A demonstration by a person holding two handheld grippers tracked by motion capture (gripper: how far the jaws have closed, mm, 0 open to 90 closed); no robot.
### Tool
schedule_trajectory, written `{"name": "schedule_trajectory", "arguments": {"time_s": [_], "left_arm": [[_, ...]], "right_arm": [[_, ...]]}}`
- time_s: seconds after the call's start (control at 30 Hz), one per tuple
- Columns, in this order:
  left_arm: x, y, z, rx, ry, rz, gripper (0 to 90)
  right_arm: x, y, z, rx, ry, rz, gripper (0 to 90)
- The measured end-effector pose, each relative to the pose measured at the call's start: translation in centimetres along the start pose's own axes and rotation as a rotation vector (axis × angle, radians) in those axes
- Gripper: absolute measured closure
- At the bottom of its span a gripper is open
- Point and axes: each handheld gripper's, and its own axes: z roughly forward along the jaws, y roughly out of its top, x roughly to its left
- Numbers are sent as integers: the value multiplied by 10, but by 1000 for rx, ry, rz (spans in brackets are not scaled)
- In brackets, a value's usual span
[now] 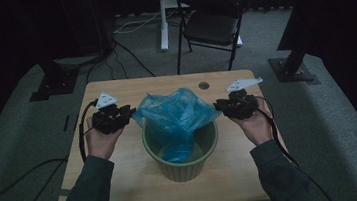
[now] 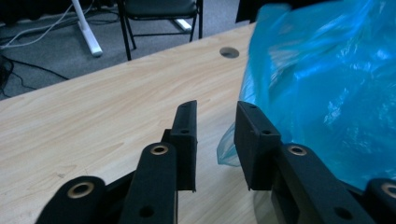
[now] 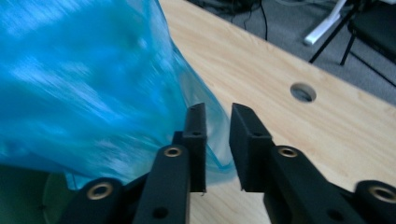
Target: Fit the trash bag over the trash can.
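Observation:
A ribbed green bin (image 1: 183,165) stands in the middle of the wooden table (image 1: 125,186). A crumpled blue plastic bag (image 1: 175,113) rises out of it, with its lower part hanging inside. My left gripper (image 1: 130,110) sits at the bag's left edge. In the left gripper view its jaws (image 2: 217,109) are open with bare table between them, and the bag (image 2: 327,84) lies just past the right jaw. My right gripper (image 1: 219,107) is at the bag's right edge. Its jaws (image 3: 218,109) are open and the bag (image 3: 84,79) lies beside the left one.
A round cable hole (image 1: 204,85) is in the table behind the bag. A black folding chair (image 1: 210,19) and a white desk leg (image 1: 161,17) stand beyond the far edge. Cables (image 1: 19,182) trail over the carpet at the left.

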Motion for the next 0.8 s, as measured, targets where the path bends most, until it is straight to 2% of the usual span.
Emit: {"name": "schedule_trajectory", "arguments": {"time_s": [0.1,0.3,0.6,0.67,0.8], "left_arm": [[4,1,-5,-20,-11,-26,651],[12,-2,-18,-52,-38,-61,627],[23,-8,-35,-93,-61,-106,610],[23,-9,-37,-103,-88,-100,600],[16,-7,-41,-131,-178,-28,542]], "right_arm": [[4,5,-5,-28,22,-1,722],[8,10,-7,-59,105,0,675],[8,13,1,-51,123,10,649],[8,13,3,-46,126,12,645],[5,15,5,-56,147,28,640]]}}
